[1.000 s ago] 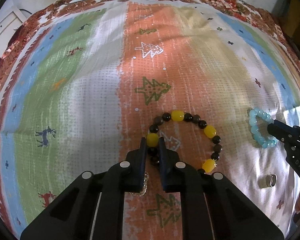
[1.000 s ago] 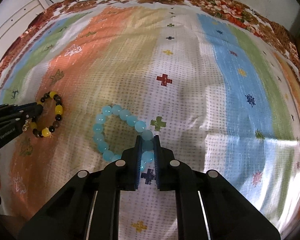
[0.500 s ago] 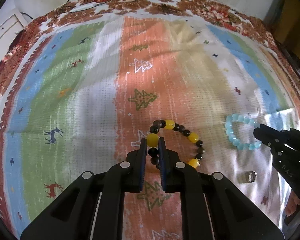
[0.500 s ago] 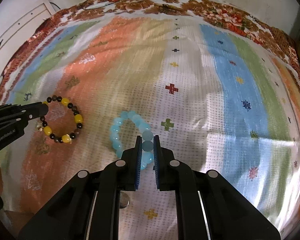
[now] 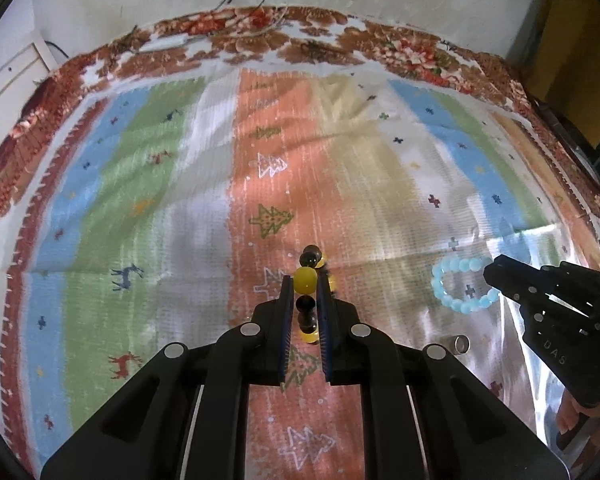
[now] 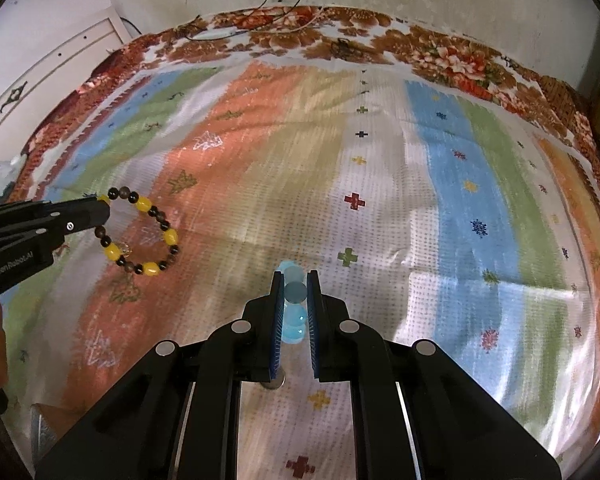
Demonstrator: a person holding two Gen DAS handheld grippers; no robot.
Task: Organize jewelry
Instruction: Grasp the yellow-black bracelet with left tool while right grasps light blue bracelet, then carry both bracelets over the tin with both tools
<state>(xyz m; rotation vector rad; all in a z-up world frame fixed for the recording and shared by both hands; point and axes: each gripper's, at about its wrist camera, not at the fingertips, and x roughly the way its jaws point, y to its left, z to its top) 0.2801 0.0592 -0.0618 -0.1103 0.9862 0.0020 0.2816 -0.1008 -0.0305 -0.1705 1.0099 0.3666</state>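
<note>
Left wrist view: your left gripper [image 5: 305, 286] is clamped on the yellow-and-dark bead bracelet [image 5: 305, 280]. A yellow bead sits pinched at the fingertips, dark beads and another yellow one hang in the slot between the jaws, seen edge-on. The bracelet is off the striped cloth [image 5: 204, 208], hanging from the grip. Far right, your right gripper [image 5: 496, 276] holds the pale blue bead bracelet [image 5: 456, 280] by one side, loop hanging open toward the left. A small metal ring [image 5: 458, 345] lies on the cloth, below the blue bracelet, apart from both.

Right wrist view: your right gripper [image 6: 296, 284] is closed on the pale blue bead bracelet [image 6: 294, 292], beads stacked between the blue pads, edge-on, lifted clear of the cloth [image 6: 380, 168]. At left, your left gripper [image 6: 104, 210] pinches the yellow-and-dark bracelet [image 6: 168, 236] at its upper left; the loop hangs open to the right. The ring [image 6: 274, 382] peeks out under the jaws, mostly hidden. The two bracelets are well apart.
</note>
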